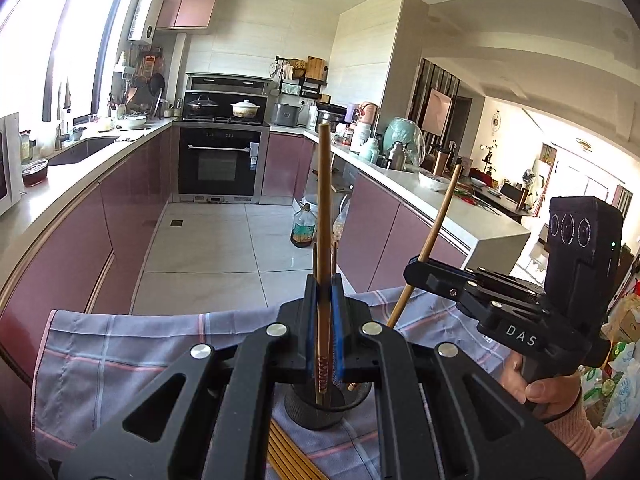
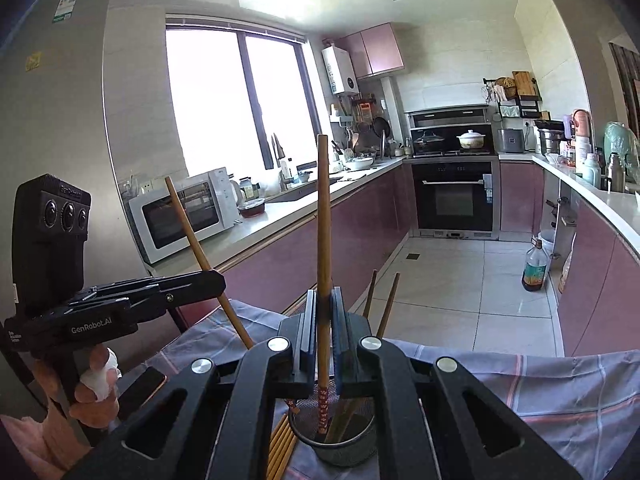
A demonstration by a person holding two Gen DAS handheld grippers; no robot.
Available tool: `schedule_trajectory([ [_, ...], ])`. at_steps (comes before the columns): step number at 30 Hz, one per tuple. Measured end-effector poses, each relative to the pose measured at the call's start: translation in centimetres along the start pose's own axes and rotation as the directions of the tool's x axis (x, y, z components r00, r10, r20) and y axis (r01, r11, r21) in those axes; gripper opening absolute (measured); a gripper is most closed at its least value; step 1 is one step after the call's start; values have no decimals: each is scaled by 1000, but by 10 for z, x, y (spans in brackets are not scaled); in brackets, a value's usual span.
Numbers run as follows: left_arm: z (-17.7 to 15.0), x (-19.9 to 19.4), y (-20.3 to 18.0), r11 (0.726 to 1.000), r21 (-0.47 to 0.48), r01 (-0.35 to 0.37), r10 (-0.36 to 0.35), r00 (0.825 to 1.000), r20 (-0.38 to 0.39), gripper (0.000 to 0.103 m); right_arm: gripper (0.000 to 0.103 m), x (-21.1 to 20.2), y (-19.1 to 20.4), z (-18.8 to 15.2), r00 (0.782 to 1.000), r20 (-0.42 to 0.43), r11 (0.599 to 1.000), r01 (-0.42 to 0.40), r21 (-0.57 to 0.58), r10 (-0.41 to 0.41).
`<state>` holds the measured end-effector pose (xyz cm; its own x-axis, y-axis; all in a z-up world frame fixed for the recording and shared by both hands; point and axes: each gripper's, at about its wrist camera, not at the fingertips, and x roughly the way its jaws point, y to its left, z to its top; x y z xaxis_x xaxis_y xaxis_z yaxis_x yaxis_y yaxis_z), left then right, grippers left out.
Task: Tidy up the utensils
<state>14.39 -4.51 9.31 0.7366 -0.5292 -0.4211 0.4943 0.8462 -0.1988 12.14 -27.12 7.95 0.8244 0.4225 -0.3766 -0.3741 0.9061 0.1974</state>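
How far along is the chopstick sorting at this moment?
Partly done. A few brown wooden chopsticks already stand in the dark mesh holder cup. The left tongs and right tongs each clamp one chopstick above it. A bundle of loose chopsticks remains on the checked cloth.

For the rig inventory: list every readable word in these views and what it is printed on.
"DAS": side of the right gripper.
"GenRobot.AI": side of the left gripper.
"GenRobot": camera housing above it, faint.
Fridge stickers, oil bottle label, oven label: too small to read.
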Motion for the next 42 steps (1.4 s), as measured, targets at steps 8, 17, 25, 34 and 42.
schedule_trajectory([
  [8,-20,40,-7,999,38,5,0,990,-138,7,5,29,-5,-18,994,-110,1000,12,6,-12],
  [17,-35,80,2,999,43,21,-10,967,-254,7,6,55,-13,-34,970,-243,999,25,34,-16],
  [25,-41,108,18,999,35,5,5,954,-299,8,6,67,-22,-38,958,-287,997,41,64,-21],
  [34,-47,123,30,1000,-15,1,-6,947,-320,9,13,74,-24,-36,958,-284,995,63,81,-37],
  [42,-57,116,37,999,-42,-4,-9,954,-298,9,17,73,-25,-35,965,-258,995,63,83,-39],
])
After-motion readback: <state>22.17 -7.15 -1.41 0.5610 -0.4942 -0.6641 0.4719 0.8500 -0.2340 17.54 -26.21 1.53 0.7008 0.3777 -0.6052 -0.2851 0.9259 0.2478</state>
